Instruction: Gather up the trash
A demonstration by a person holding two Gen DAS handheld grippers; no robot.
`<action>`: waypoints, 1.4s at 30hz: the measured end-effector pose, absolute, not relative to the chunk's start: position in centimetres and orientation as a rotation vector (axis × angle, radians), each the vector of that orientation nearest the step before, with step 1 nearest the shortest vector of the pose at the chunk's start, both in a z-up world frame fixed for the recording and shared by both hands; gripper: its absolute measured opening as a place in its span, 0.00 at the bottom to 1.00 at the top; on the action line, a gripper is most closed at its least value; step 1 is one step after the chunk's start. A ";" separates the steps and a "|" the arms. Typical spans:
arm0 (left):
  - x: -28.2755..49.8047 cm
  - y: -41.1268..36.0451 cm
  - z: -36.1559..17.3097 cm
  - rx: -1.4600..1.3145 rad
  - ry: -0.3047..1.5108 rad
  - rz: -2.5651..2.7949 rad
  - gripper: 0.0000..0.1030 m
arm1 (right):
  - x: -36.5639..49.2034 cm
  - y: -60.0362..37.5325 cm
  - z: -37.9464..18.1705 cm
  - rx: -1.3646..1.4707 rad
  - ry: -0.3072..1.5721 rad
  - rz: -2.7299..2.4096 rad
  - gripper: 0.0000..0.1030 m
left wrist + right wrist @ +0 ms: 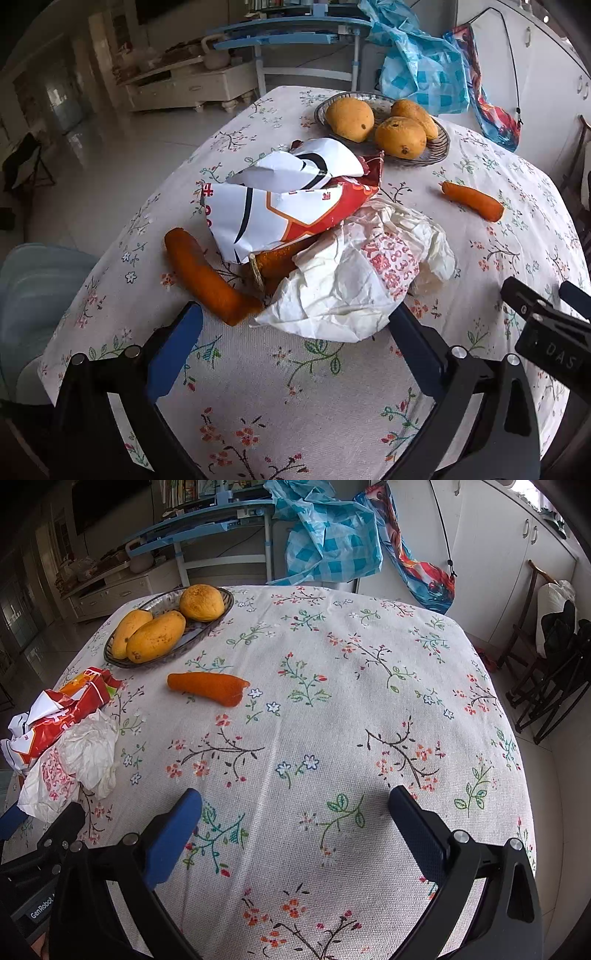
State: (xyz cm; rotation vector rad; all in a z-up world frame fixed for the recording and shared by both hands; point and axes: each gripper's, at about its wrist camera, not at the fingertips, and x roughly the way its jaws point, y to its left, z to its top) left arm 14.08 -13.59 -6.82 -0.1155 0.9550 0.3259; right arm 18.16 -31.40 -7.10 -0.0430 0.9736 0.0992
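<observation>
Here the crumpled white paper bag [354, 280] lies just ahead of the open left gripper [295, 328], long axis running left to right; the right gripper [295, 812] is open too.

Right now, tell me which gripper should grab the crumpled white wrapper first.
Left. The left gripper is open with the white wrapper right between its fingers. The right gripper, also open, faces bare tablecloth, wrapper far off to its left.

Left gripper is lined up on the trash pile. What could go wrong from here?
1. The white crumpled paper lies over a carrot beneath the red-and-white wrapper; the open left gripper may grab the carrot too.
2. Pulling the pile could roll the big carrot toward the table edge.
3. The right gripper hovers open nearby; the two could collide.
</observation>
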 end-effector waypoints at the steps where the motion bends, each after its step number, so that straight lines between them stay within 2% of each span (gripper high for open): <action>1: 14.4 -13.6 -6.8 -0.120 0.958 0.337 0.94 | 18.3 -31.4 -7.1 -0.043 0.974 0.099 0.94; 18: 14.3 -13.4 -6.5 -0.191 0.950 0.434 0.94 | 18.3 -31.3 -7.1 -0.043 0.974 0.099 0.94; 21: 15.8 -16.9 -6.2 0.060 0.947 0.532 0.93 | 18.3 -31.4 -7.1 -0.043 0.973 0.099 0.94; 22: 15.8 -17.1 -6.2 0.069 0.947 0.527 0.93 | 18.3 -31.6 -7.1 -0.035 0.972 0.091 0.94; 26: 15.2 -14.9 -6.2 -0.070 0.957 0.476 0.94 | 18.3 -31.4 -7.1 -0.040 0.974 0.085 0.94; 42: 14.7 -13.7 -7.0 -0.163 0.966 0.424 0.94 | 18.3 -31.7 -7.0 -0.036 0.973 0.088 0.94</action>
